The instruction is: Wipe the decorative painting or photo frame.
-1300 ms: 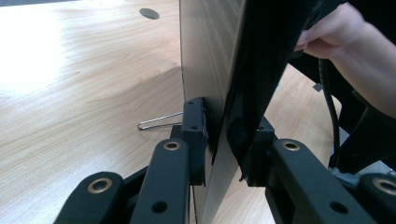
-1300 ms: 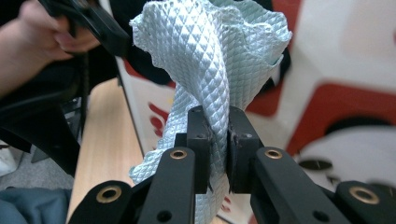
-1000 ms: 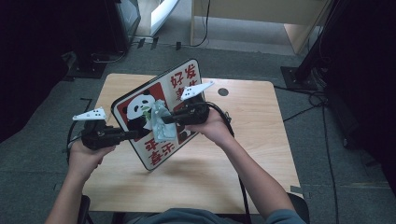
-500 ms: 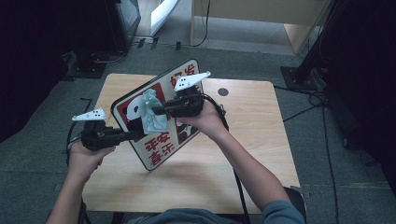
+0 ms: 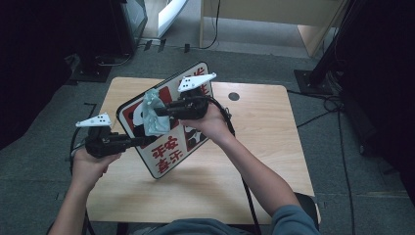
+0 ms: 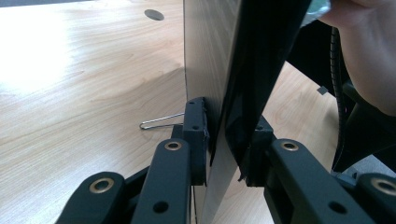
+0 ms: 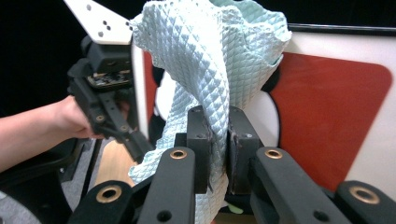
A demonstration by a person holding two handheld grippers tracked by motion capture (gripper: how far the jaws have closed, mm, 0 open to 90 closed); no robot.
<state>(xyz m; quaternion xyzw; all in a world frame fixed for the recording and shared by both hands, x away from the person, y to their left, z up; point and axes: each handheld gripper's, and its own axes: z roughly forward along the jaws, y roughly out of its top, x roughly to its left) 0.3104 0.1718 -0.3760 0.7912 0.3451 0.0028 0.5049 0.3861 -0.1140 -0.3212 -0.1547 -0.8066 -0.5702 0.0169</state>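
The right gripper (image 5: pixel 164 111), jaws clamped on the pale green cloth (image 5: pixel 152 115), has carried it up the tilted sign board (image 5: pixel 169 147) toward frame centre, suggesting wiping is underway, while the left gripper (image 5: pixel 142 141) pinches the board's lower-left edge steady.

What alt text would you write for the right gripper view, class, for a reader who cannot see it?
The right gripper pinches a pale green quilted cloth between its shut black jaws, in front of a white-and-red sign board. At left, the left gripper, in a hand, clamps the board's edge.
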